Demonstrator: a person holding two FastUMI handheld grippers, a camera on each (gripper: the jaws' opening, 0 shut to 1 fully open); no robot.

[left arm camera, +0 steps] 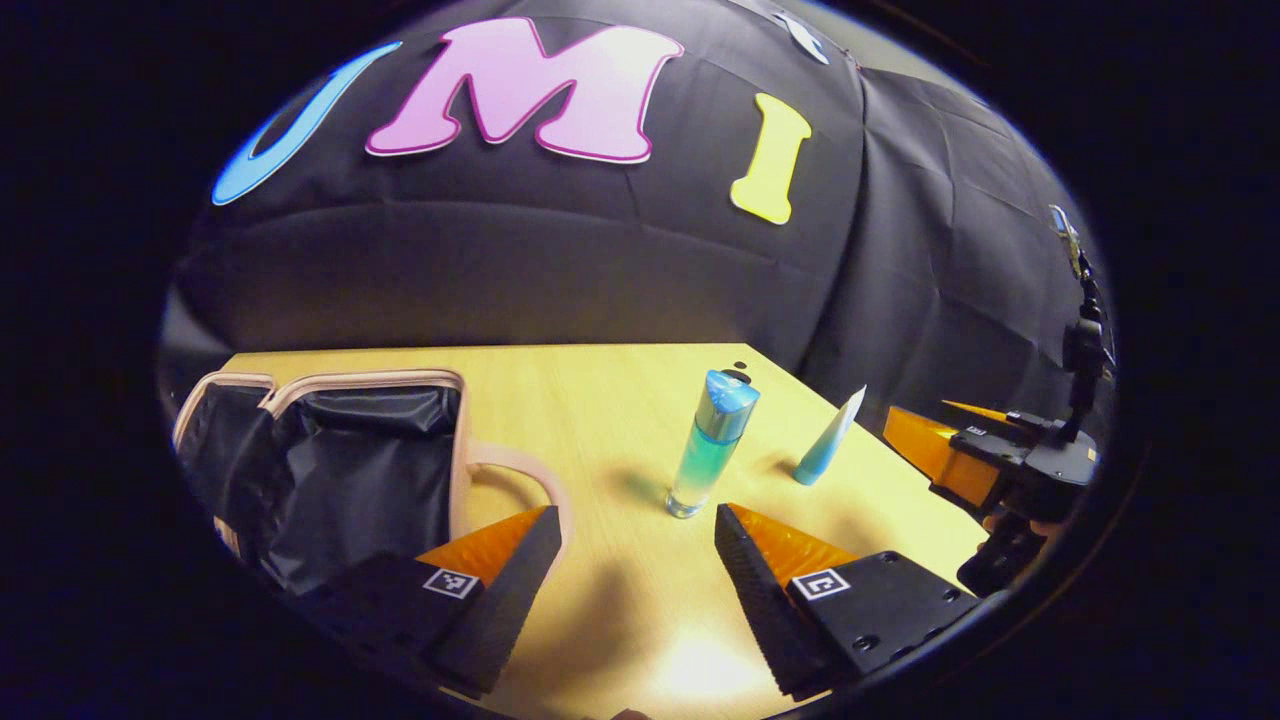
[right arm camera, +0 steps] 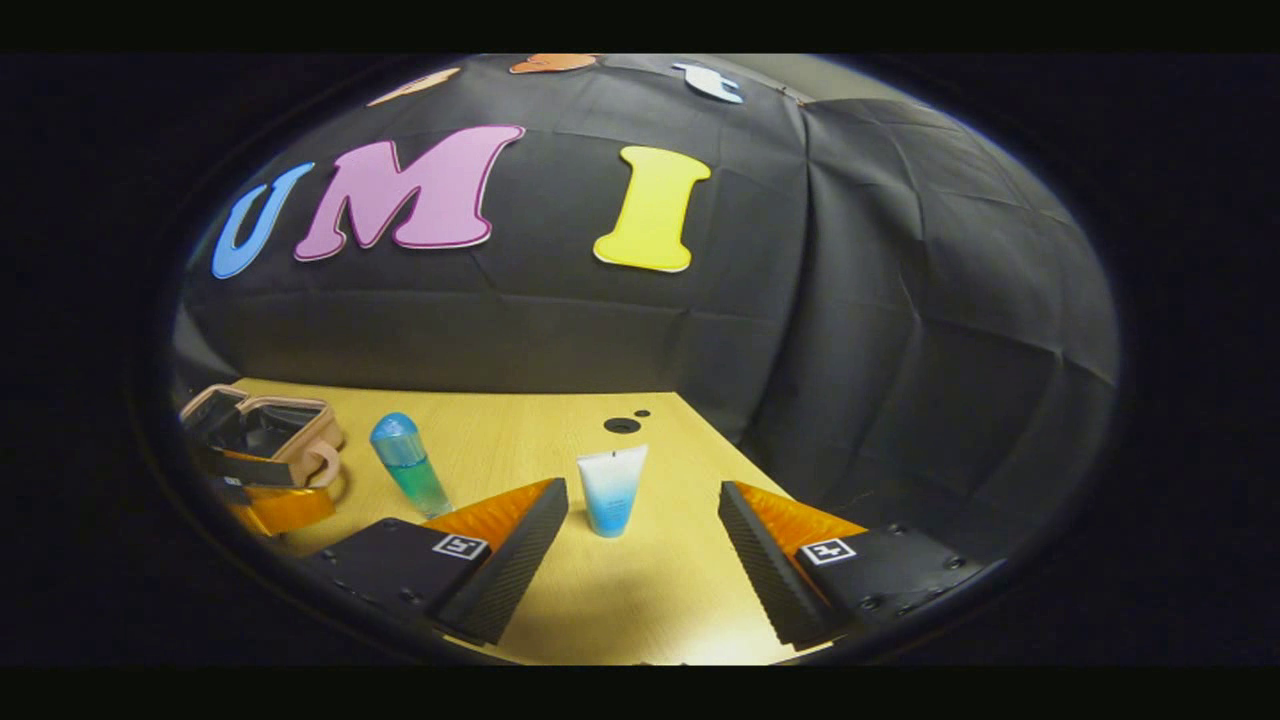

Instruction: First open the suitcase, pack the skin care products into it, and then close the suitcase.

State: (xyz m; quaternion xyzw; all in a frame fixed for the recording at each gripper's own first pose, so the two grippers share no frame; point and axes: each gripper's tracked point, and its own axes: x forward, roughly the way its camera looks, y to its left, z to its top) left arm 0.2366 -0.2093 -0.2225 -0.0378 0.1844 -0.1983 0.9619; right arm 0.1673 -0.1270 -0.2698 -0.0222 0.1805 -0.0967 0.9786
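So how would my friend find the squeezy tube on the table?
Start at the wooden table with the open suitcase at one end. The tube stands upright on its cap, farthest from the suitcase. Unlike the tall clear bottle of blue-green liquid beside it, it is white, fading to blue.

From my seat I see a pale yellow wood-grain table [left arm camera: 620, 400] with two small black dots at its far corner. At nine o'clock lies an open suitcase [left arm camera: 330, 460], beige-pink rim and handle, glossy black lining. At twelve o'clock a clear bottle [left arm camera: 712, 445] fades from blue-capped top through teal-green. At two o'clock stands a white tube [right arm camera: 611, 490] shading to blue.
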